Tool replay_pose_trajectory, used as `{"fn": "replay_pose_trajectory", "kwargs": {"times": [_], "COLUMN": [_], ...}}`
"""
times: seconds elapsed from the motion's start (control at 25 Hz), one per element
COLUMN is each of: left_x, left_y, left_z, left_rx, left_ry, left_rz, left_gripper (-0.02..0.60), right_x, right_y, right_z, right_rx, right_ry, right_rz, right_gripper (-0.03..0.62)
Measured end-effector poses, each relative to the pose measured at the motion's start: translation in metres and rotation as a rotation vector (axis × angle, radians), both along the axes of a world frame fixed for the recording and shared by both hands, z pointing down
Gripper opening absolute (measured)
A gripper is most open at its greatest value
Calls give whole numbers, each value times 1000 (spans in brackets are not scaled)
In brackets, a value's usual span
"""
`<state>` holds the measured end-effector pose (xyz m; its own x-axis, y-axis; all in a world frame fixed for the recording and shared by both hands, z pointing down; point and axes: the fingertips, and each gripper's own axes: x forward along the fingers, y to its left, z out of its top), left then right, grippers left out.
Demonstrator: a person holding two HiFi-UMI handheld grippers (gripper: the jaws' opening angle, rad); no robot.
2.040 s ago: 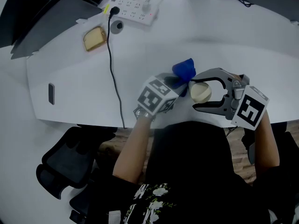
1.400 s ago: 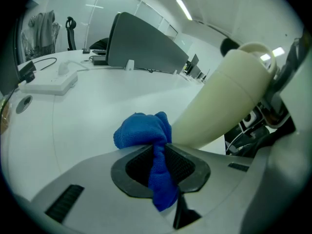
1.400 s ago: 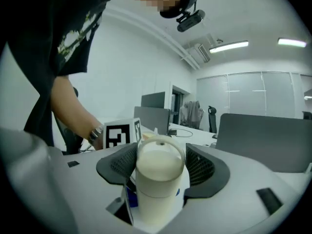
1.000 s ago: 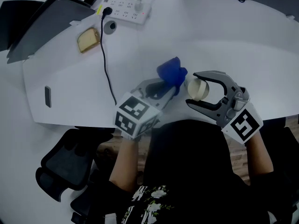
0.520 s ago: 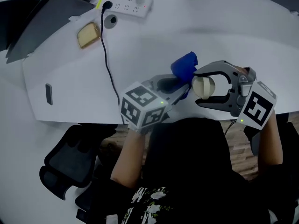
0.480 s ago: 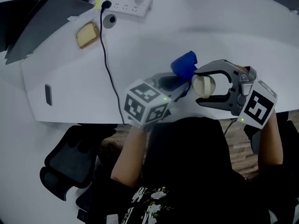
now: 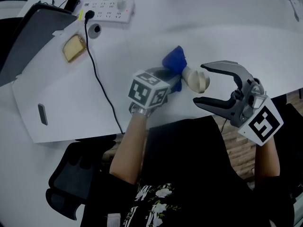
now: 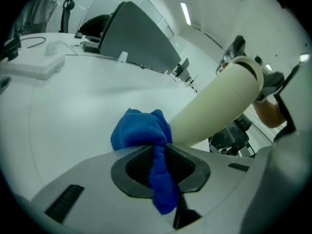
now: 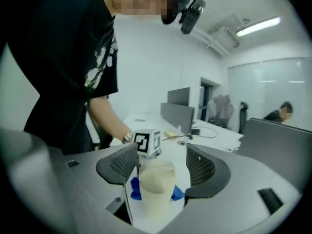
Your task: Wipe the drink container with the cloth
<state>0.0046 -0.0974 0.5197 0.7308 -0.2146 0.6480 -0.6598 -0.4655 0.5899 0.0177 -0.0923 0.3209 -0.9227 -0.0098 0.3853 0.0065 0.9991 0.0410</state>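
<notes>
R gripper point(image 7: 199, 86) point(image 9: 160, 155) is held wide open just off the table's near edge, forearm angled up from the body. The cream drink container point(image 7: 195, 78) point(image 9: 156, 184) is seen end-on between its pads, not gripped. L gripper point(image 7: 171, 79) point(image 8: 158, 150) is clamped on the blue cloth point(image 7: 174, 60) point(image 8: 139, 130) point(image 9: 134, 189), bare forearm reached fwd over the edge. The cloth is bunched past the jaws and pressed to the container's point(image 8: 219, 106) far end, so the container runs from the cloth toward the R gripper. Whether it rests on the white table point(image 7: 142, 37) can't be told. Beyond, a black cable point(image 7: 97, 79), a tan block point(image 7: 72, 48) and a power strip point(image 7: 105, 11) are seen. Grey partitions point(image 8: 141, 38) & ceiling lights point(image 8: 186, 13) are visible behind.
</notes>
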Motion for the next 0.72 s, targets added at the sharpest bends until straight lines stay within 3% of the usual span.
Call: {"fn": "replay_pose_trajectory", "kwargs": {"times": [0.16, 0.28, 0.44, 0.56, 0.64, 0.72], "left_x": [-4, -3, -3, -6, -12, -20], "left_y": [2, 3, 2, 6, 9, 4], "left_z": [-5, -7, -8, -15, -34, -68], "left_rx": [37, 75, 101, 116, 137, 181], "left_ry": [-35, -51, -35, -21, 6, 66], "left_rz": [-8, 3, -7, 4, 15, 5], "left_gripper": [66, 66, 66, 66, 66, 66], "right_x": [8, 5, -7, 2, 1, -2], "right_y": [-9, -9, -20, -29, -26, -19], "right_z": [-8, 10, 27, 32, 32, 35], "right_rx": [97, 121, 161, 117, 96, 88], "right_ry": [-144, -155, -121, -114, -101, -62], "right_rz": [484, 670, 720, 813, 775, 642], "right_gripper": [291, 291, 290, 268, 265, 264]}}
